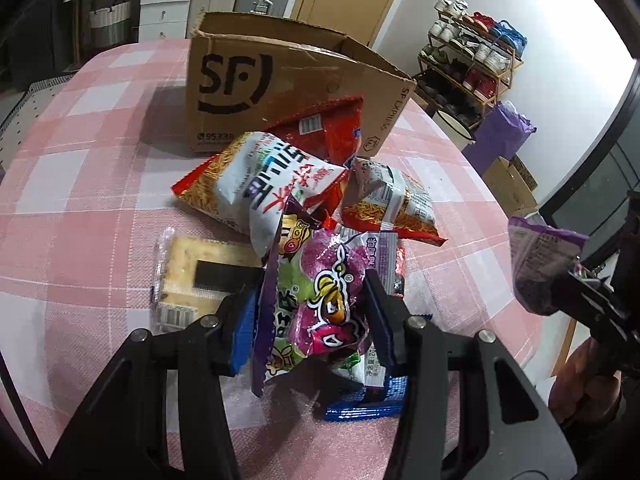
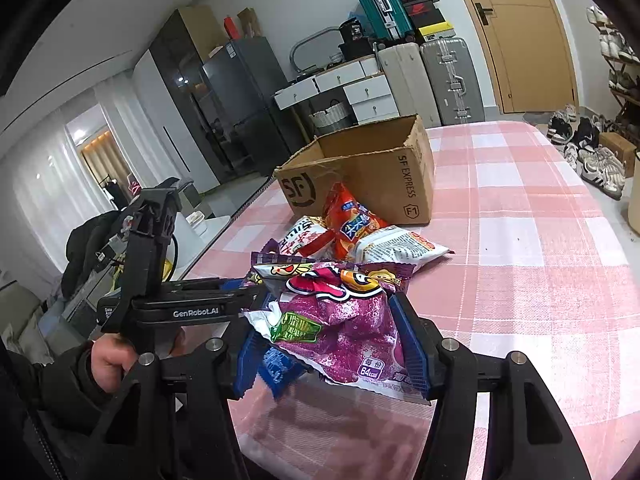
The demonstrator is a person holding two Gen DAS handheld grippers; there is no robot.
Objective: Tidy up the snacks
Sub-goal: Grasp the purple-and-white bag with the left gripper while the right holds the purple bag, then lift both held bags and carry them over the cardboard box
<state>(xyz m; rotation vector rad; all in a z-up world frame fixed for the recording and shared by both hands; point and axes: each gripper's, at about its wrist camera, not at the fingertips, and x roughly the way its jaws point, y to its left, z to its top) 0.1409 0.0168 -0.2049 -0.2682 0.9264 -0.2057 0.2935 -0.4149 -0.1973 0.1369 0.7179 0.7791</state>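
- Two tools each grip a purple snack bag above a pink checked surface (image 2: pixel 520 240).
- In the left wrist view, the left tool (image 1: pixel 312 316) has its blue pads pressed against both sides of a purple candy bag (image 1: pixel 320 300), which stands crumpled and upright between them.
- The right tool (image 1: pixel 576 280) shows at the right edge of that view, clamped on a second purple bag (image 1: pixel 536 256) and held off the surface, well apart from the pile.
- In the right wrist view, the right tool (image 2: pixel 328 344) is narrowed around the same purple bag (image 2: pixel 340 320), its top edge flaring out above the pads.
- The left tool (image 2: pixel 248 292) appears there from the side, reaching in from the left with a hand (image 2: pixel 108 356) on its handle; its fingertips are hidden behind the bag.
- A blue wrapper (image 1: pixel 364 404) lies on the surface beneath the left tool.
- A clear-wrapped cracker pack (image 1: pixel 192 272) lies flat just left of the candy bag.
- Further back, a white noodle snack bag (image 1: pixel 260 184), a red bag (image 1: pixel 328 128) and a smaller white bag (image 1: pixel 392 200) lie heaped together.
- The red bag leans against an open cardboard box (image 1: pixel 280 80) standing upright on the surface behind the pile.
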